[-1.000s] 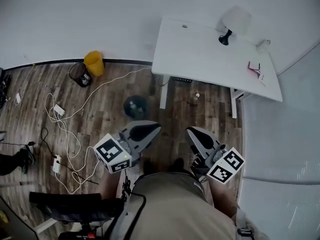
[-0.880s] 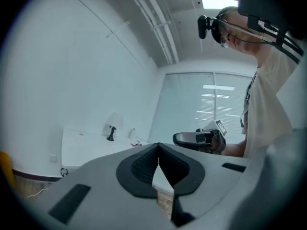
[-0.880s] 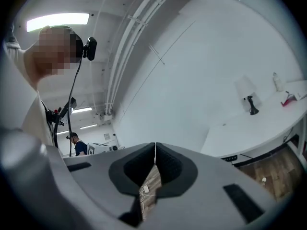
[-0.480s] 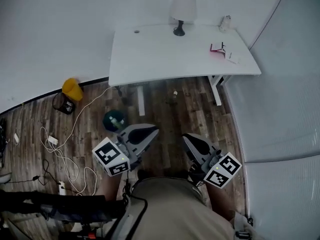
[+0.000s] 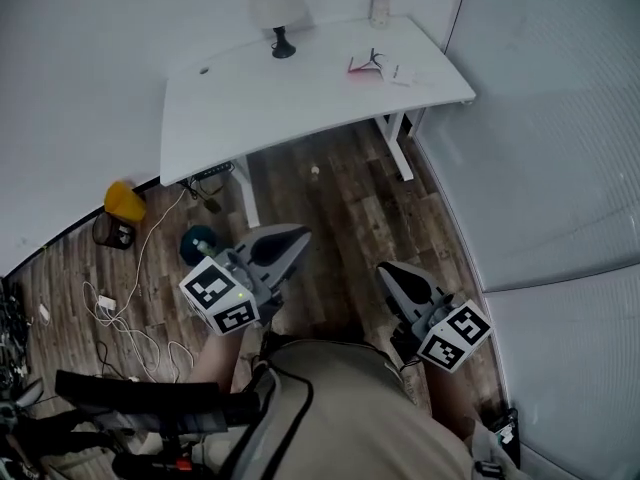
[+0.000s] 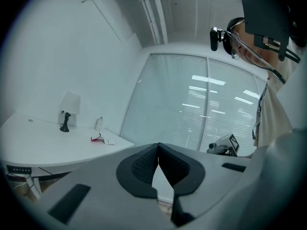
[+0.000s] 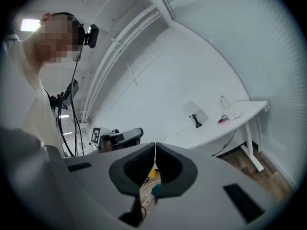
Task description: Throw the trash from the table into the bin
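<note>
So far, nothing thrown away

Both pairs of jaws are pressed together on nothing: my left gripper [image 5: 293, 236] and right gripper [image 5: 388, 270] hang level above the wooden floor [image 5: 340, 208]. Ahead, the white table [image 5: 260, 98] still carries the trash, a red-and-white paper scrap [image 5: 368, 64] near its right end. The yellow bin [image 5: 123, 199] stands on the floor left of the table. I judge every step remains.

A white lamp [image 5: 277, 8] stands far ahead of the left gripper [image 5: 296, 236], a small bottle [image 5: 380, 8] far ahead of the right gripper [image 5: 388, 270]. White cables [image 5: 125, 318] lie on the wooden floor [image 5: 340, 203] left of the left gripper; a glass wall [image 5: 560, 148] rises right of the right one
</note>
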### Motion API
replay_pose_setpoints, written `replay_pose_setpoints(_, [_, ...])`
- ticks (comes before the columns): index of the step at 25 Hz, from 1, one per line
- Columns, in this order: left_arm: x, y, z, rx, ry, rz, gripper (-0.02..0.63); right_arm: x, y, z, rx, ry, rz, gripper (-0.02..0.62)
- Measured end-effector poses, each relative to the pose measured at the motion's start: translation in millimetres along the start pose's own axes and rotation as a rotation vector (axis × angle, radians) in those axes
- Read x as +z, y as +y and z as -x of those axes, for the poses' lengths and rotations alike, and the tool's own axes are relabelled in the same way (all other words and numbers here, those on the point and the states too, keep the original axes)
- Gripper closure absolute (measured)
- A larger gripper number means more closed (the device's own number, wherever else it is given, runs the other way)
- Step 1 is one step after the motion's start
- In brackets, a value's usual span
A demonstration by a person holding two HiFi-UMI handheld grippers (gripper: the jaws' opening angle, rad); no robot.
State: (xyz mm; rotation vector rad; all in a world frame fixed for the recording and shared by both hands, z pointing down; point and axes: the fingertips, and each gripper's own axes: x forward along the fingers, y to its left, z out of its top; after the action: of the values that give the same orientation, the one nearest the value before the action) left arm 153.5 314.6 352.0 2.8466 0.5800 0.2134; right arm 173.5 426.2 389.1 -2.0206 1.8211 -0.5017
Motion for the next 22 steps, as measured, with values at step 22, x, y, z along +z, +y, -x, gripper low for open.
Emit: replay_pose_setpoints(22, [38.4,125.4,-140.9,-0.13,0.031,-0.042,0.594,81.9,-137.5,-40.1,-0.26,-0.069,-0.036,0.578])
